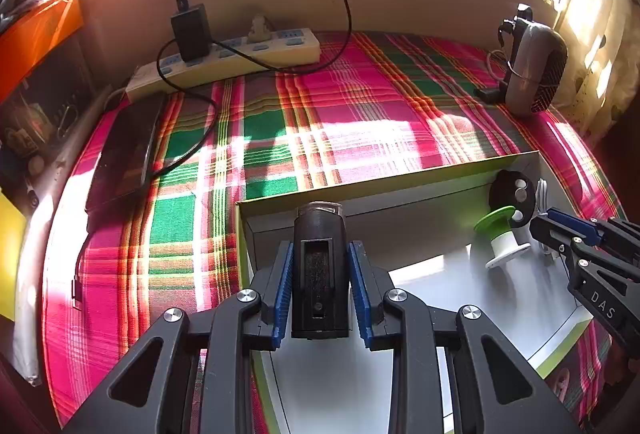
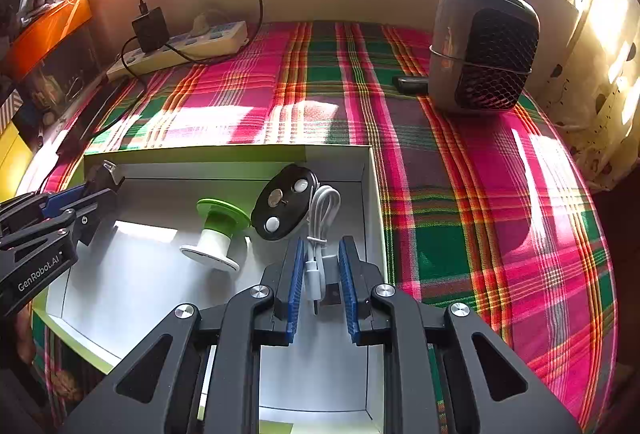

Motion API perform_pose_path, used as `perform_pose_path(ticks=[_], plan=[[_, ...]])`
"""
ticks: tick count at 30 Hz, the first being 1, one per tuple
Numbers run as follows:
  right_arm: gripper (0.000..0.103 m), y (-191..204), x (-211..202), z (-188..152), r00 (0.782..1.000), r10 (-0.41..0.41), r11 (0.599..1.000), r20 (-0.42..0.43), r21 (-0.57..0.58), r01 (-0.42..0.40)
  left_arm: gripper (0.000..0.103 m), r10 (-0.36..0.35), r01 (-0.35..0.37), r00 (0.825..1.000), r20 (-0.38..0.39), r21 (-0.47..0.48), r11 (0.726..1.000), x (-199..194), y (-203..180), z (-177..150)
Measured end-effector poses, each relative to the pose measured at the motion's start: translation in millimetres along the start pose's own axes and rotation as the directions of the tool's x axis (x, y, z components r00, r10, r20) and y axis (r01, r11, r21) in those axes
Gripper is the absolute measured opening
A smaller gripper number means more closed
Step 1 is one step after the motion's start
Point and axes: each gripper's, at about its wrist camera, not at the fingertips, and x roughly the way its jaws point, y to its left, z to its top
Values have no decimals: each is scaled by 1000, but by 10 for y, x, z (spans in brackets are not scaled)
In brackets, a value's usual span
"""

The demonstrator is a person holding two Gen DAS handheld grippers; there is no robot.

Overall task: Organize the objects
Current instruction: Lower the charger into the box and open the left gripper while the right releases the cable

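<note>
left gripper [image 1: 320, 286] clamps black device [image 1: 319, 274] | over box [image 1: 400, 189]

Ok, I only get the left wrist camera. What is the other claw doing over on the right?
Observer: The right claw is open over the right side of the box, with a white cable lying between its fingers.
Child: Is it touching anything else?
Observer: No. A green spool lies on its side to the left, apart from the claw, and a black disc sits between spool and cable.
Child: And how does my claw look from there?
Observer: The left claw holds its black gadget near the box's far left corner, and its side reads GenRobot.AI.
</note>
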Motion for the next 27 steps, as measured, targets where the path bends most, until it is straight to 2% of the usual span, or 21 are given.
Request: perform_pose_path(ticks=[13,27], plan=[[19,38,33,23,999,-20,1000,26,-13,21,25,13,-13,1000,-2,12,1000,78,-64,31],[19,44,31,4,999,-27,1000,45,-12,27,26,60,-60,998,-3,50,997,108,-136,13]])
